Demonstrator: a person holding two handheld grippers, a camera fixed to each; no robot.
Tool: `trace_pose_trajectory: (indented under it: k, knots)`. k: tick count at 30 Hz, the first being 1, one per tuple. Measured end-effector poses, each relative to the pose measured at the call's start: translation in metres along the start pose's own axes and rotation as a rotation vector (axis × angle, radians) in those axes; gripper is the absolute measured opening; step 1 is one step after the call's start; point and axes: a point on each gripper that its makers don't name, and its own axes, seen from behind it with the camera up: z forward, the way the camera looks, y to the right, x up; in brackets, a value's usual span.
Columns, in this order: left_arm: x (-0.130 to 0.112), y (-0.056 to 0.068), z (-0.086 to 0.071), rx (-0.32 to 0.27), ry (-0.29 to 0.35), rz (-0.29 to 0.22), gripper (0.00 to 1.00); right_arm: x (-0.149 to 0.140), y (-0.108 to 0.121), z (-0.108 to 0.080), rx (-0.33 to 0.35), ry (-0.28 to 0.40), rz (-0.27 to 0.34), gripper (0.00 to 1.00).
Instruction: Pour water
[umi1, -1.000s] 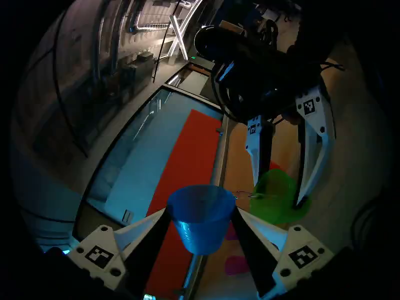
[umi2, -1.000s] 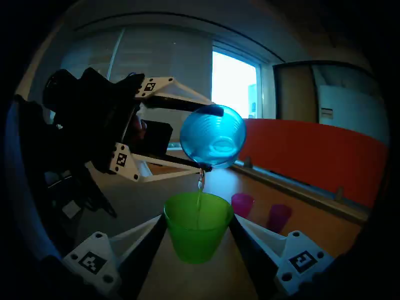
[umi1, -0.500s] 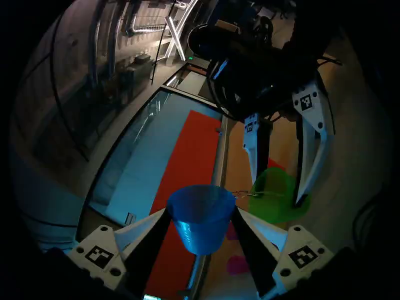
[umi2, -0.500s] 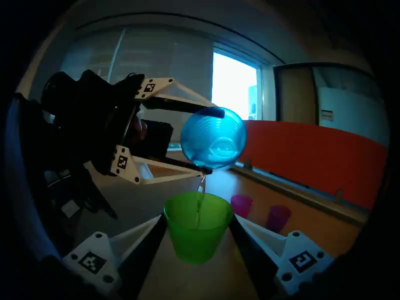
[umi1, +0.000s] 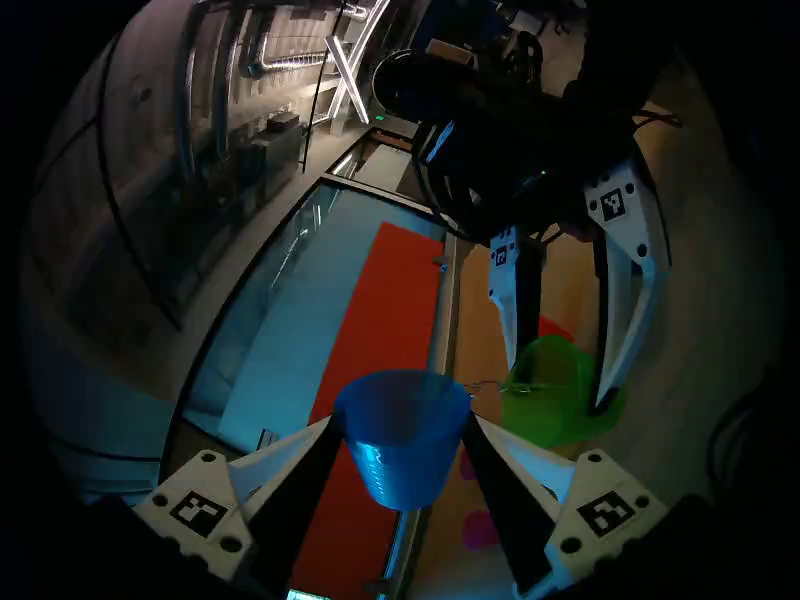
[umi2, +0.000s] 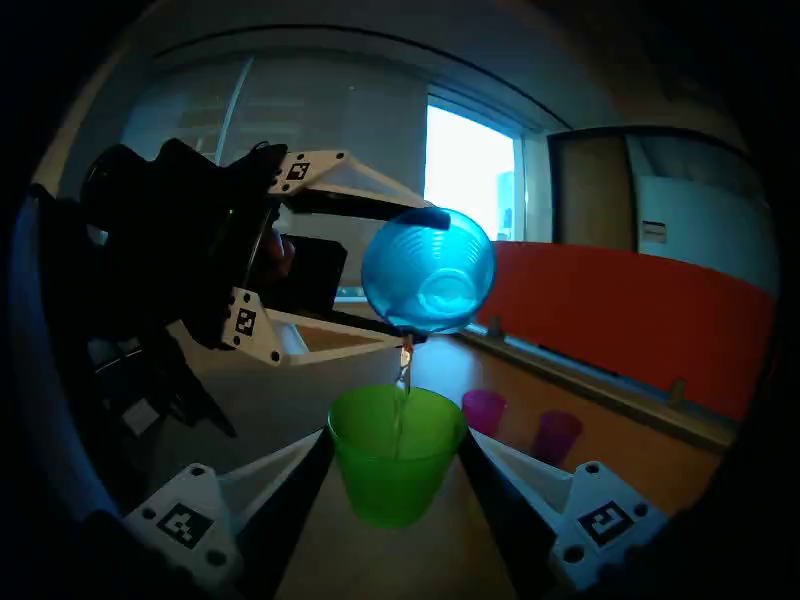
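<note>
Stream of water (umi2: 402, 380) is unbroken over the last second, so you are mid-pour and not done.

Your left hand-held gripper (umi2: 428, 278) is closed on the blue cup (umi2: 428, 270), one finger on each side of the wall. The cup lies tipped almost on its side, mouth towards the right gripper view's camera. Since a second ago it has crept a little farther over the other cup and the tilt is a touch steeper. That is a small change.

Your right hand-held gripper (umi2: 395, 440) is clamped on the green cup (umi2: 395, 460), which sits upright between its fingers. It has not moved in that second. The blue cup's lower lip hangs just above and slightly behind the green rim, apart from it, and the trickle lands inside.

The thin stream plus the added tilt suggests the blue cup is running low. How much water is left in it is hard to tell. The level in the green cup is too unclear to judge.

Two pink cups (umi2: 484, 408) stand on the surface (umi2: 620, 470), beyond the right hand-held gripper's far finger, untouched.

Keep the lip over the green mouth and tip slowly until the stream stops.
</note>
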Motion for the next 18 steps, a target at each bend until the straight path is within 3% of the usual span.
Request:
trace_pose_trajectory:
  k: [18]
  knots:
    - [0.0022,-0.0017,-0.0014,0.008,0.0,0.035,0.85,0.0009,0.0006,-0.0003,-0.006,0.007,-0.003,0.92]
